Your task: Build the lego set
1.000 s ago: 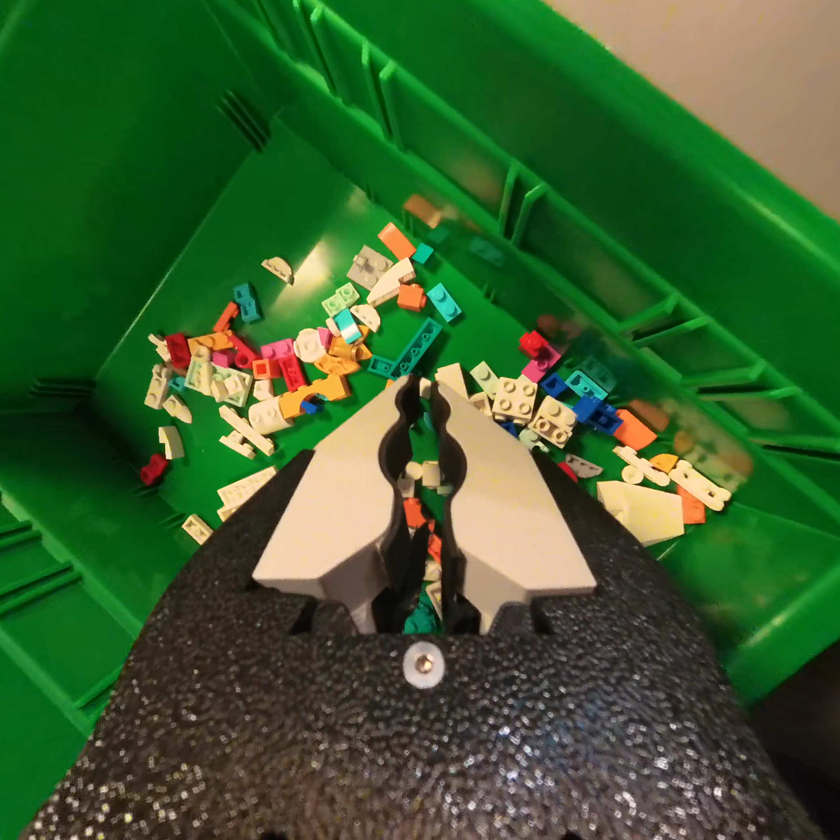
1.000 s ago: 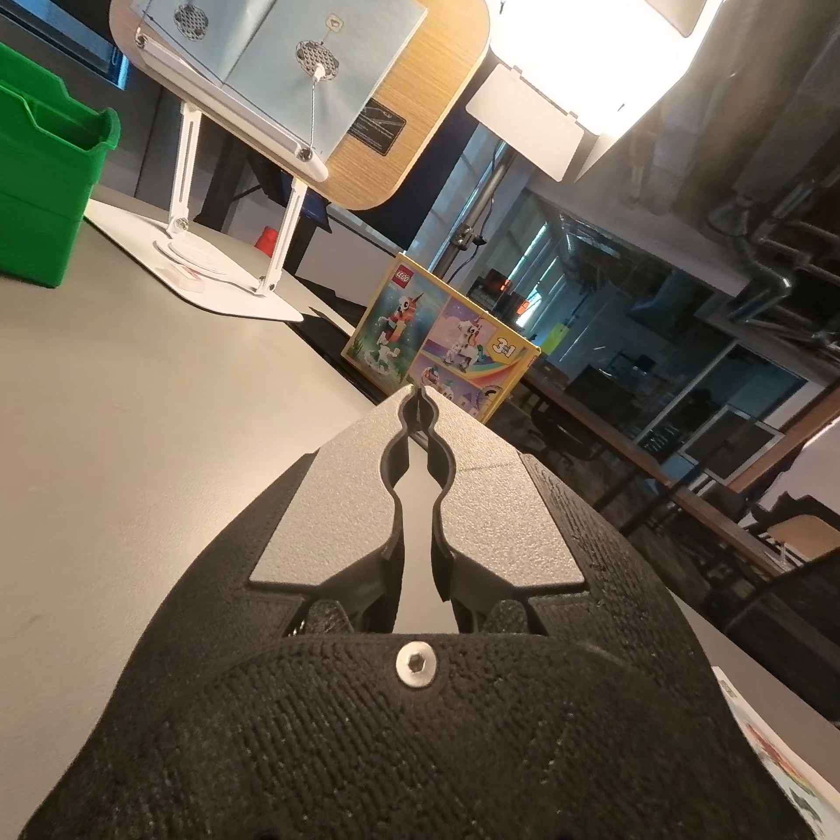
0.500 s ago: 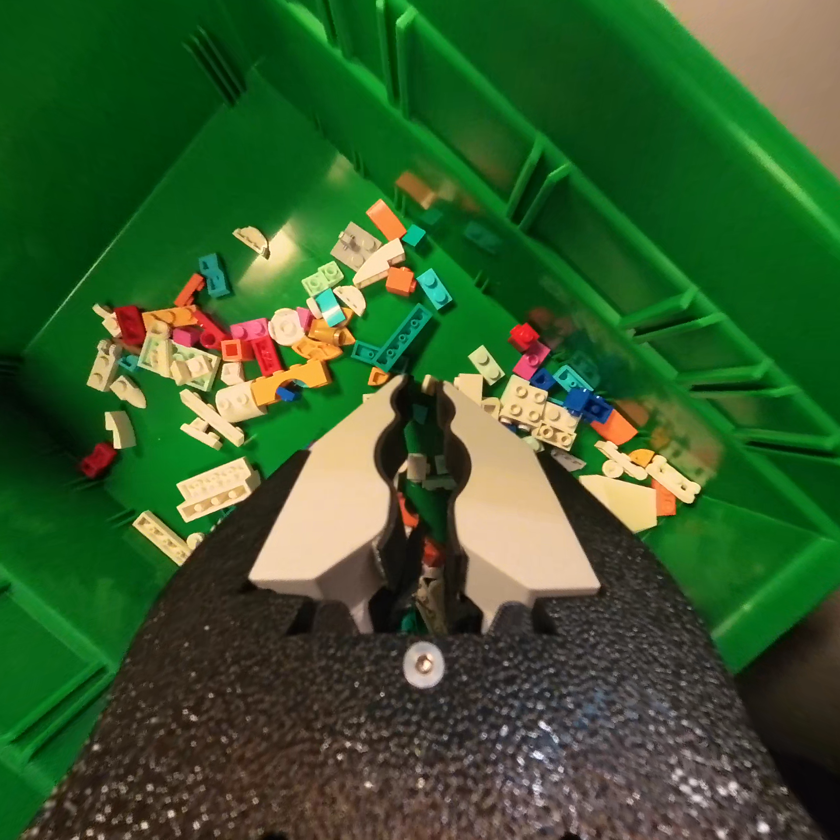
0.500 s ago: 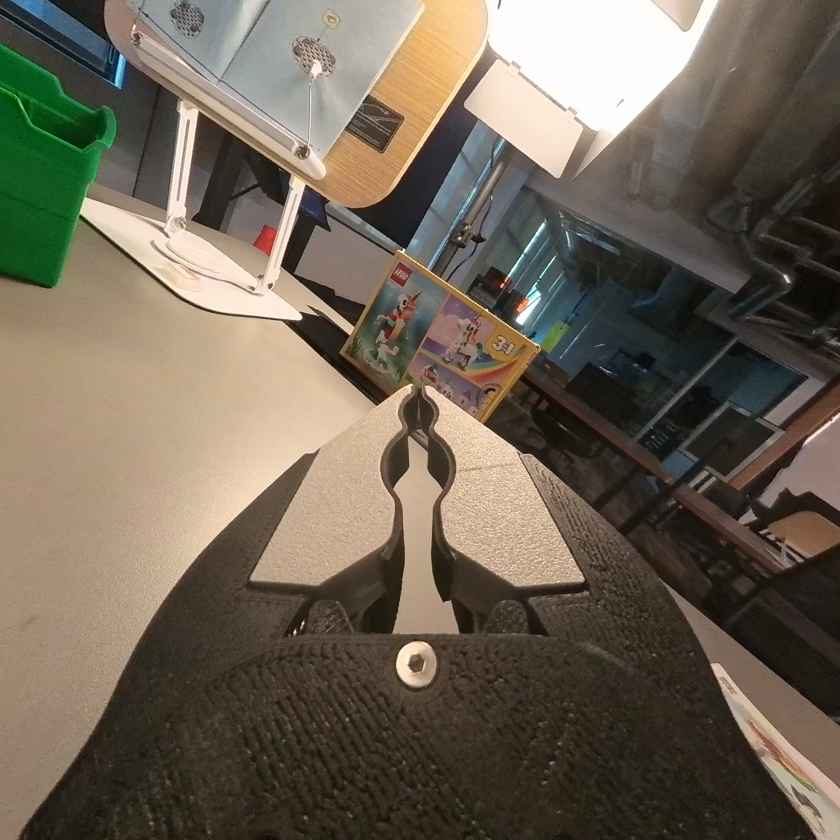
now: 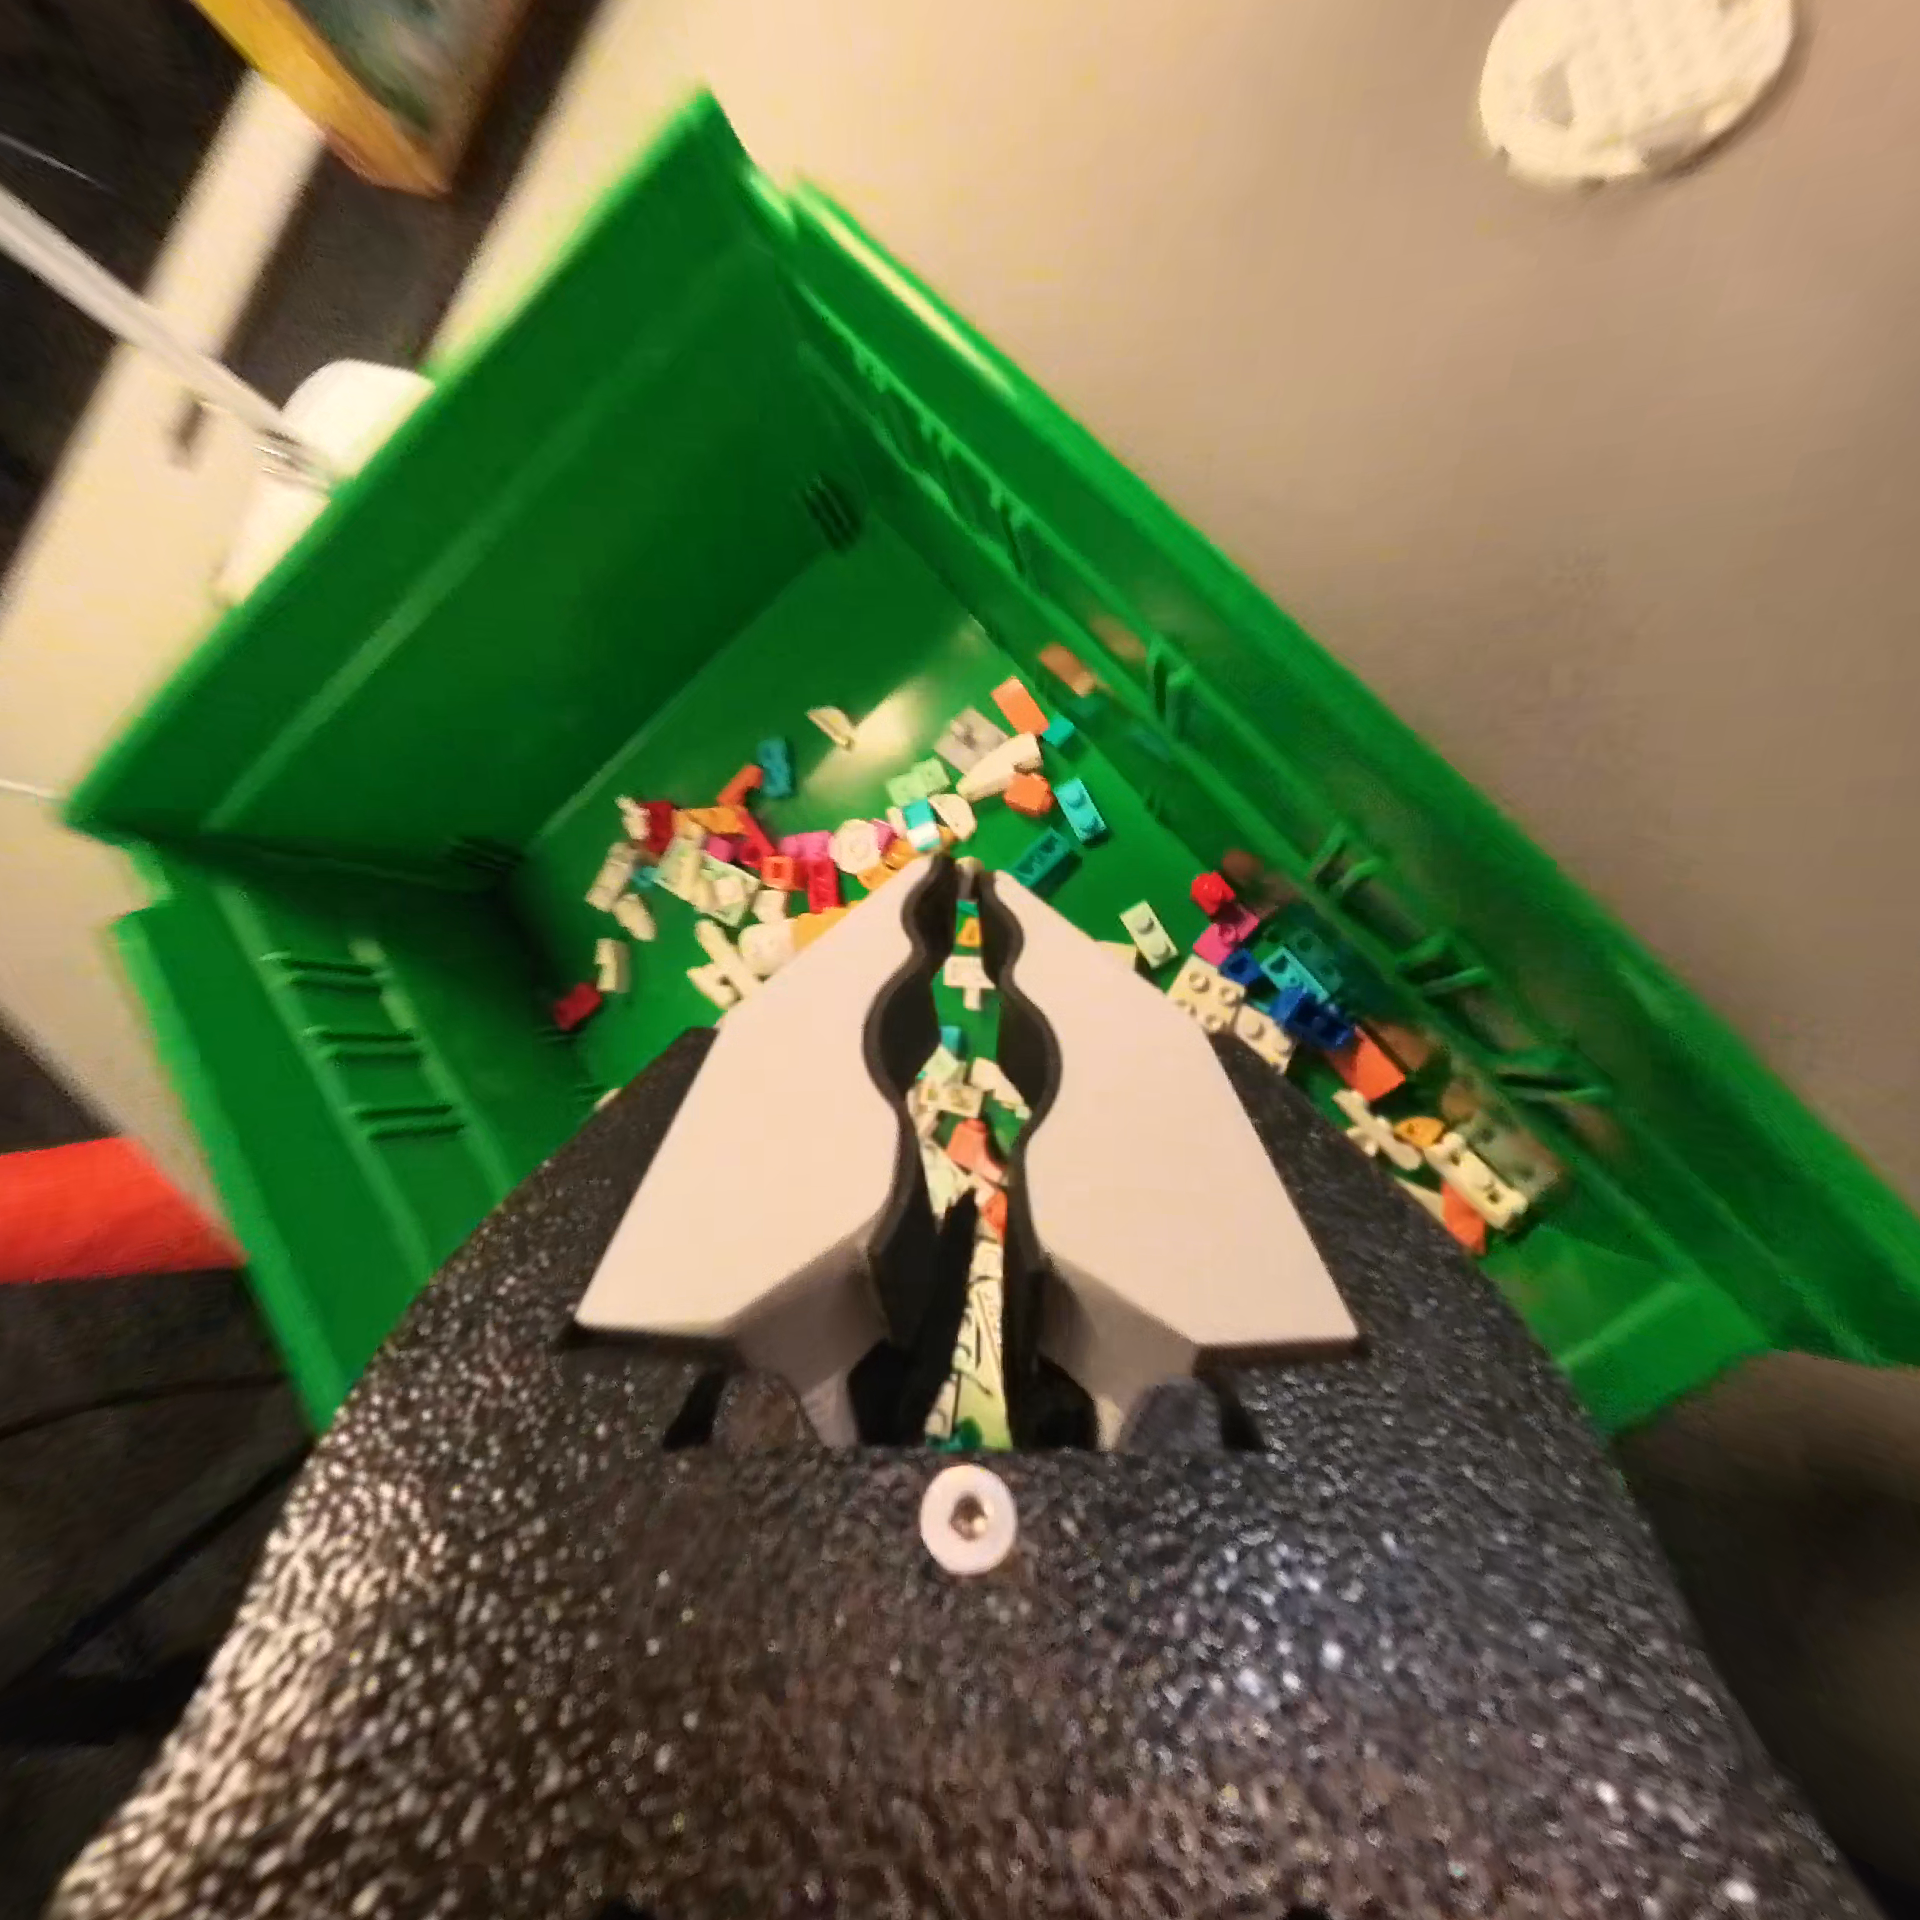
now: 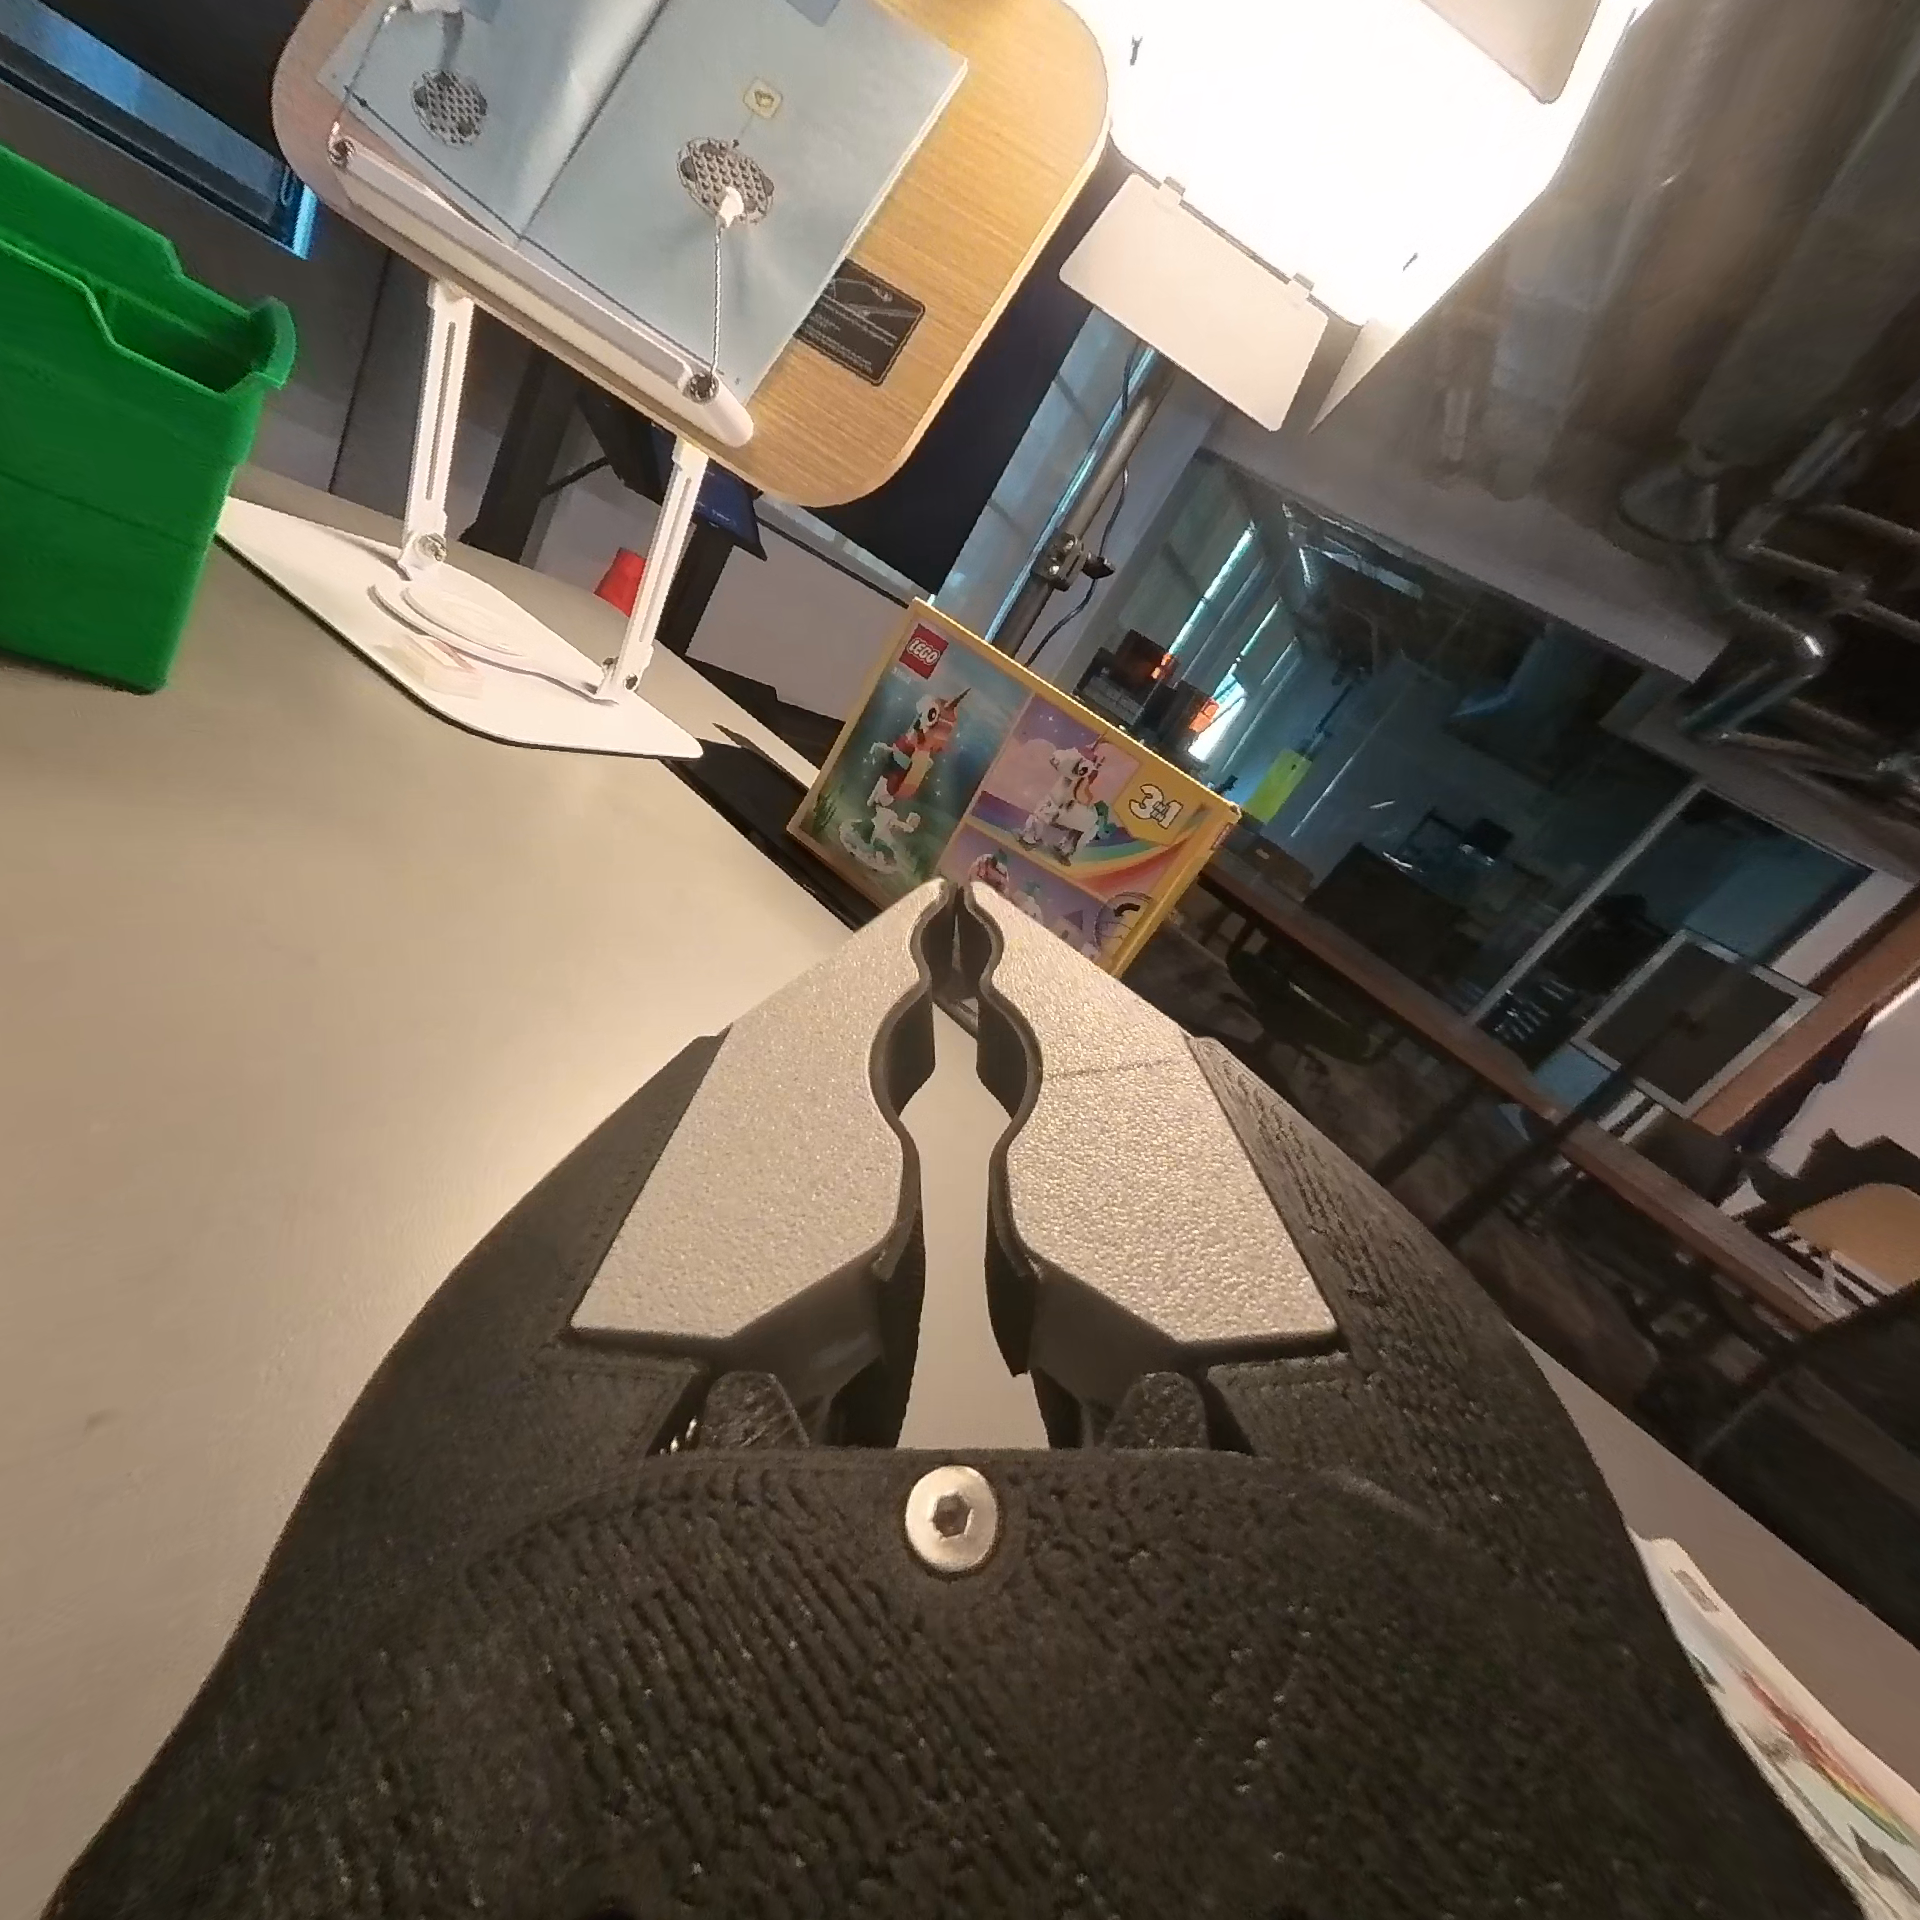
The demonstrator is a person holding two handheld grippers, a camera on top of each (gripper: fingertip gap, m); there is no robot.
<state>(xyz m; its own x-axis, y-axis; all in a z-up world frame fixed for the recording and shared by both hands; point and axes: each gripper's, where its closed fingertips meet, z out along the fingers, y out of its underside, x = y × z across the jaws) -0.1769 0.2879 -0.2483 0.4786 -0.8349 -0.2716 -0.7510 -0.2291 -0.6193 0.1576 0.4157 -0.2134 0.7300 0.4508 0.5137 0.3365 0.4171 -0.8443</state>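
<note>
Bricks point(image 5: 1049, 821) lie loose in the green bin point(image 5: 540, 582) on my bench point(image 6: 312, 935). Left claw point(image 5: 961, 868) hangs above them, tips nearly together; whether they grip anything, I cannot tell. Right claw point(image 6: 958, 896) is closed, empty, above bench.

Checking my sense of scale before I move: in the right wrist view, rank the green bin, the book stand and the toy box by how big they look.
1. Book stand, largest.
2. Green bin, cut off by the frame edge, so its rank is unsure.
3. Toy box, smallest, though it stands farthest away.
</note>
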